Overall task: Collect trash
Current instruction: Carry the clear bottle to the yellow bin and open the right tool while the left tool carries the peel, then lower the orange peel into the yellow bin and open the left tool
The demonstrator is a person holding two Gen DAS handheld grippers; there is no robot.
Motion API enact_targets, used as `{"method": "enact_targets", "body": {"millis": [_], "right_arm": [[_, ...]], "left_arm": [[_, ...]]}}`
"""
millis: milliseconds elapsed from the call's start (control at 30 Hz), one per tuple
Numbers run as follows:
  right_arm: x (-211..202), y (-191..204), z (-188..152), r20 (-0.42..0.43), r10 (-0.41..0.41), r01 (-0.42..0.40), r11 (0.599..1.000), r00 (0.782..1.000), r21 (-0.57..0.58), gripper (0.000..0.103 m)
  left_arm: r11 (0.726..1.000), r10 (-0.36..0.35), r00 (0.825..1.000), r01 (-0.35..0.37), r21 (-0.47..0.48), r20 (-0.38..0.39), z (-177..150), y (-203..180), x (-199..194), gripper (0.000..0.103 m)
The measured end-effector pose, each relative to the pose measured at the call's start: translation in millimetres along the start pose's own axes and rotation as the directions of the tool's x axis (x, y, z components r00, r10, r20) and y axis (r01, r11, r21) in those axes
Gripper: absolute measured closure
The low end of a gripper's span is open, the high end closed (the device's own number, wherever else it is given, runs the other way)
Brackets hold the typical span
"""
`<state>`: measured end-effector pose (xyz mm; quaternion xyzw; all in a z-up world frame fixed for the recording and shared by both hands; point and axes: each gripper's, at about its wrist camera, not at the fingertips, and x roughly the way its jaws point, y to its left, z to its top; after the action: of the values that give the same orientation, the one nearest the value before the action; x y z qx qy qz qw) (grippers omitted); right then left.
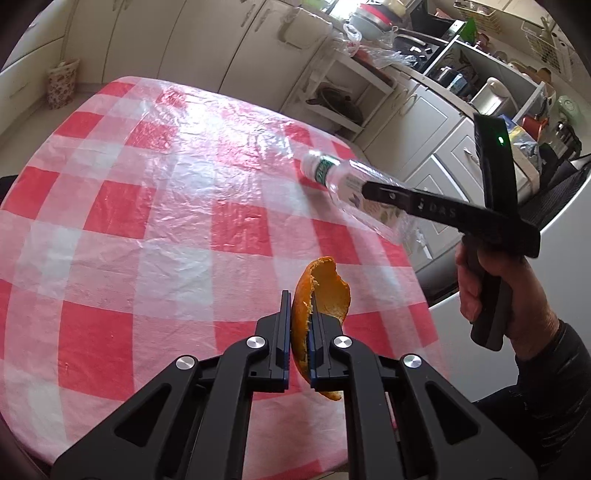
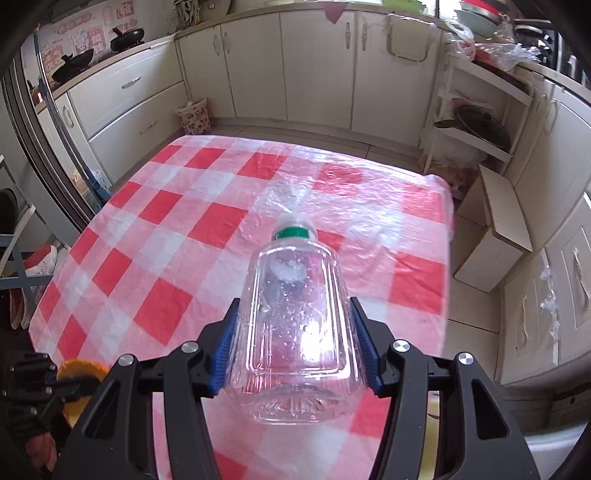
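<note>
Orange peel (image 1: 320,291) and bottle (image 2: 295,325) clamped above table (image 1: 147,206).

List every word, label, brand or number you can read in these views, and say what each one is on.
"DAS": on the black finger of the right gripper, faint, left wrist view.
Green label on the plastic bottle: printed, too blurred to read.
Pink wall stickers above the counter: characters too small to read.
Orange peel, checked tablecloth: no text.
</note>
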<state>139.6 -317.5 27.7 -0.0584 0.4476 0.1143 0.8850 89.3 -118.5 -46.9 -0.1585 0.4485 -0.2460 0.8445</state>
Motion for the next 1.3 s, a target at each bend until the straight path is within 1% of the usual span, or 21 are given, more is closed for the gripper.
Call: {"method": "enact_targets", "body": {"millis": [100, 200, 333, 433, 533, 567, 600, 667, 700, 733, 800, 833, 867, 933, 1000, 1067, 1200, 1267, 1300], "right_arm": [[-24, -19, -14, 0.02, -0.024, 0.023, 0.999, 1.0, 0.036, 0.048], [-50, -49, -35, 0.043, -0.063, 0.058, 0.993, 0.997, 0.106, 0.048], [-79, -97, -75, 0.032, -0.138, 0.127, 0.965, 0.99, 0.231, 0.048], [-89, -130, -107, -0.018, -0.174, 0.171, 0.931, 0.985, 0.323, 0.048], [-77, -155, -134, -0.11, -0.168, 0.198, 0.902, 0.98, 0.384, 0.048], [-65, -162, -143, -0.171, -0.159, 0.215, 0.894, 0.972, 0.393, 0.048], [-54, -167, -149, -0.211, -0.161, 0.236, 0.886, 0.964, 0.4, 0.048], [-41, -178, -155, -0.267, -0.171, 0.274, 0.866, 0.948, 0.419, 0.046], [-40, -182, -155, -0.273, -0.174, 0.281, 0.858, 0.946, 0.43, 0.044], [-44, -188, -152, -0.249, -0.179, 0.279, 0.842, 0.952, 0.462, 0.043], [-63, -193, -143, -0.171, -0.192, 0.254, 0.82, 0.966, 0.513, 0.039], [-72, -193, -140, -0.135, -0.203, 0.244, 0.814, 0.97, 0.526, 0.037], [-87, -192, -135, -0.08, -0.221, 0.229, 0.81, 0.972, 0.54, 0.036], [-108, -189, -127, 0.008, -0.245, 0.199, 0.804, 0.969, 0.56, 0.033], [-128, -190, -122, 0.091, -0.259, 0.158, 0.794, 0.961, 0.586, 0.032], [-142, -194, -121, 0.15, -0.264, 0.121, 0.784, 0.953, 0.609, 0.032], [-155, -198, -121, 0.202, -0.271, 0.085, 0.769, 0.941, 0.634, 0.032], [-152, -200, -118, 0.203, -0.273, 0.088, 0.772, 0.94, 0.63, 0.032], [-151, -200, -116, 0.201, -0.273, 0.089, 0.772, 0.941, 0.629, 0.032]], "left_arm": [[1.0, -0.021, 1.0, 0.021, 0.014, 0.007, 0, -13, -4, 0.097], [0.998, -0.051, 0.999, 0.051, 0.04, 0.008, 1, -32, -4, 0.097], [0.993, -0.09, 0.996, 0.09, 0.076, -0.005, -4, -59, -2, 0.097], [0.988, -0.121, 0.993, 0.122, 0.099, -0.017, -6, -79, 2, 0.097], [0.981, -0.148, 0.989, 0.151, 0.119, -0.03, -8, -102, 9, 0.097], [0.979, -0.157, 0.987, 0.16, 0.123, -0.034, -9, -109, 11, 0.097], [0.978, -0.164, 0.986, 0.167, 0.126, -0.037, -10, -117, 13, 0.097], [0.975, -0.172, 0.984, 0.176, 0.132, -0.043, -13, -131, 18, 0.097], [0.975, -0.176, 0.983, 0.181, 0.131, -0.048, -15, -136, 22, 0.097], [0.974, -0.178, 0.983, 0.183, 0.131, -0.053, -17, -143, 25, 0.097], [0.973, -0.18, 0.981, 0.188, 0.135, -0.067, -22, -152, 33, 0.097], [0.972, -0.18, 0.98, 0.19, 0.137, -0.078, -25, -159, 39, 0.097], [0.972, -0.18, 0.98, 0.191, 0.14, -0.09, -27, -166, 46, 0.097], [0.969, -0.182, 0.977, 0.197, 0.146, -0.109, -31, -181, 61, 0.097], [0.967, -0.182, 0.975, 0.201, 0.156, -0.131, -36, -200, 81, 0.096], [0.965, -0.182, 0.972, 0.205, 0.161, -0.15, -38, -215, 101, 0.097], [0.964, -0.137, 0.971, 0.177, 0.198, -0.197, -43, -247, 150, 0.096], [0.972, -0.086, 0.973, 0.129, 0.196, -0.215, -45, -255, 174, 0.096], [0.976, -0.073, 0.972, 0.116, 0.187, -0.223, -45, -256, 182, 0.093]]}}
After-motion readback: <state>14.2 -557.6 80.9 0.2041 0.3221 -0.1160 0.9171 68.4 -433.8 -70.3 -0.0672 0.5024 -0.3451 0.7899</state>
